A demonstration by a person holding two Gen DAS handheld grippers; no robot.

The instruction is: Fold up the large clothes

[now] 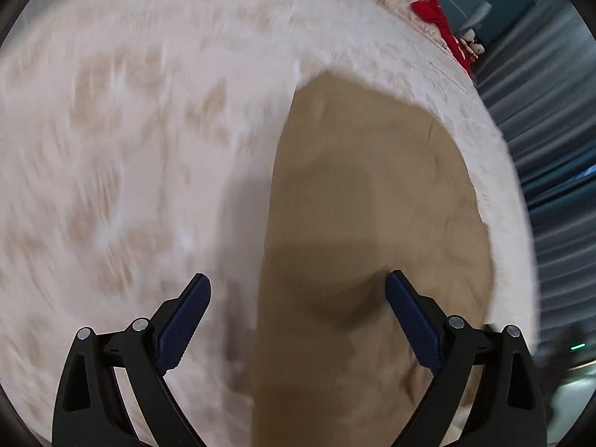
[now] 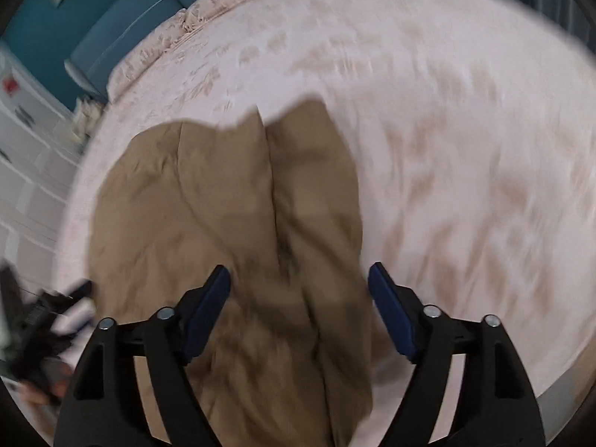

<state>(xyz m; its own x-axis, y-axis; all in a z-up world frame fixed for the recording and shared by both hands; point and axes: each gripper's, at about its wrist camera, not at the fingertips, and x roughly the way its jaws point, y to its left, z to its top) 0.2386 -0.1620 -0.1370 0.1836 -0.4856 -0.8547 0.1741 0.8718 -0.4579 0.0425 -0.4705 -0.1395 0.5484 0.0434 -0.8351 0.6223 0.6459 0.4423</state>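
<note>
The bed (image 1: 130, 130) carries a cream patterned cover reaching all its edges. A tan garment (image 2: 223, 205) lies flat on it near one edge (folded lengthwise, a seam running down its middle). Red cloth (image 1: 432, 7) sits at the far edge. The left gripper (image 1: 298, 290) hangs above the garment's border, jaws apart and empty. The right gripper (image 2: 298, 279) hangs over the garment, jaws apart, gripping nothing.

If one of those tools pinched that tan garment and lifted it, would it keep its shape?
Probably not. The tan garment lies creased and folded on the bedspread, so it looks floppy and would likely sag. It seems thin, so probably light. Pushed, it would likely bunch up.
</note>
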